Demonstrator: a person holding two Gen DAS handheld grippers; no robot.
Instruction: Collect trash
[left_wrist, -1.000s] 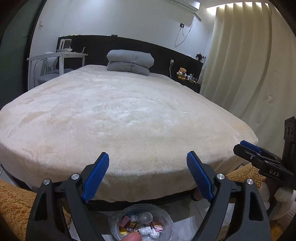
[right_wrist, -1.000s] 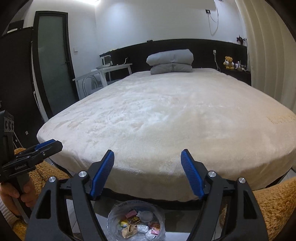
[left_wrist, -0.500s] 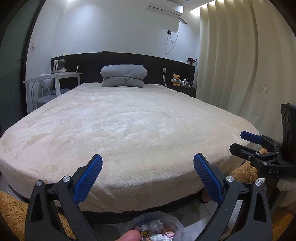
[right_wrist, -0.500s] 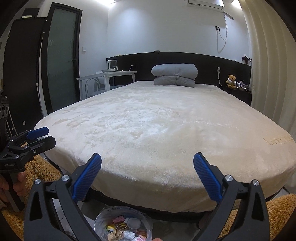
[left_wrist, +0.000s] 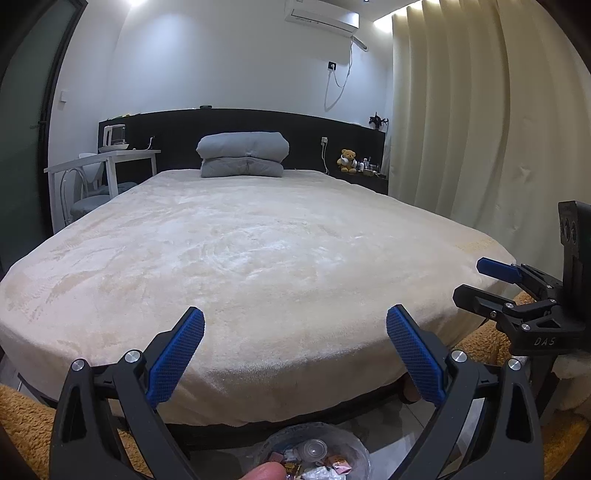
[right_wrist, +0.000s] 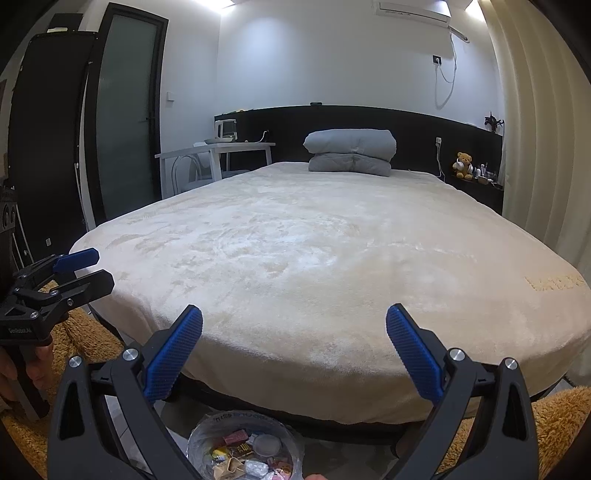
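Note:
A clear plastic bin bag (right_wrist: 243, 448) full of wrappers and small trash sits on the floor below the foot of the bed; it also shows in the left wrist view (left_wrist: 314, 456). My left gripper (left_wrist: 294, 354) is open and empty, held above the bag and facing the bed. My right gripper (right_wrist: 293, 352) is open and empty, also above the bag. Each gripper shows from the side in the other's view: the right one (left_wrist: 491, 280) and the left one (right_wrist: 88, 267).
A large bed with a cream blanket (left_wrist: 258, 258) fills the view ahead, with a folded grey duvet (left_wrist: 242, 158) at the headboard. A white desk and chair (left_wrist: 99, 173) stand left, curtains (left_wrist: 480, 129) right. Brown fluffy rugs (right_wrist: 554, 421) lie either side on the floor.
Both grippers have tilted up and pulled back, so the bag has slipped lower in both views and more of the wall shows. Both sets of jaws have opened wider.

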